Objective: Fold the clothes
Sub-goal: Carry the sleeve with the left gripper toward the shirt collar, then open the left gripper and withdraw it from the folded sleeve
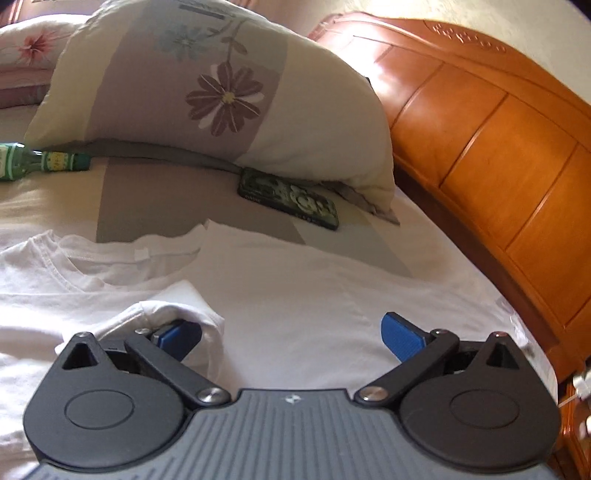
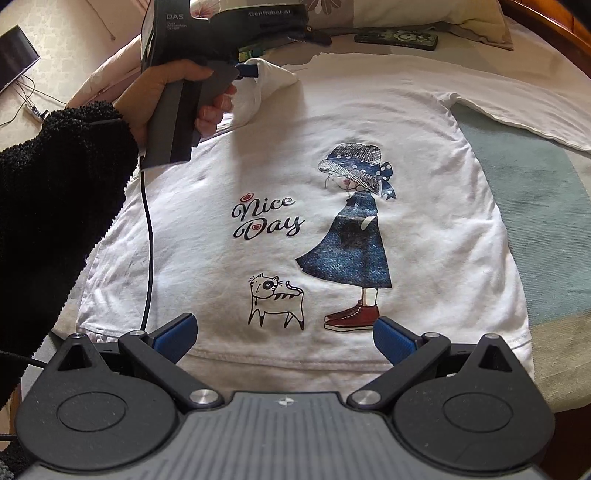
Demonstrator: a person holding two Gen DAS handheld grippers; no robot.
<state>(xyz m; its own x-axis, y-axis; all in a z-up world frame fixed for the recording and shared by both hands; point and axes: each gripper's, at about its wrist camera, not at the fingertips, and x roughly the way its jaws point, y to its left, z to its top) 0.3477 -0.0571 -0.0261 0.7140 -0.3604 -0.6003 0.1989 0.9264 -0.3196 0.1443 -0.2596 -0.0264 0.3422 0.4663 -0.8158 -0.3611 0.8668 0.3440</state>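
Lying print-side up on the bed (image 2: pixel 535 206), the white T-shirt (image 2: pixel 369 122) fills the middle of the right wrist frame, its hem at the bottom just ahead of the right gripper (image 2: pixel 284 338) and its collar toward the top, so its long axis runs straight away from that gripper. The right gripper's blue fingers stand wide apart, holding nothing, poised over the hem. The left gripper (image 1: pixel 291 338), seen at upper left of the right wrist frame in a hand (image 2: pixel 173 92) with a black sleeve (image 2: pixel 55 206), sits at the shoulder end; its fingers are spread too, though a bunched fold of sleeve cloth (image 1: pixel 173 312) drapes over its left finger, not pinched. That makes the left gripper nearer the collar and gathered sleeve, the right nearer the hem, while the other sleeve stretches out flat toward the upper right. Whether the bunch is a fold just laid or one about to be taken cannot be settled. Readable print on the shirt says "Nice Day" (image 2: pixel 266 221); the left tool's body shows "DAS" (image 2: pixel 174 17) and, less clearly, "GenRobot AI".
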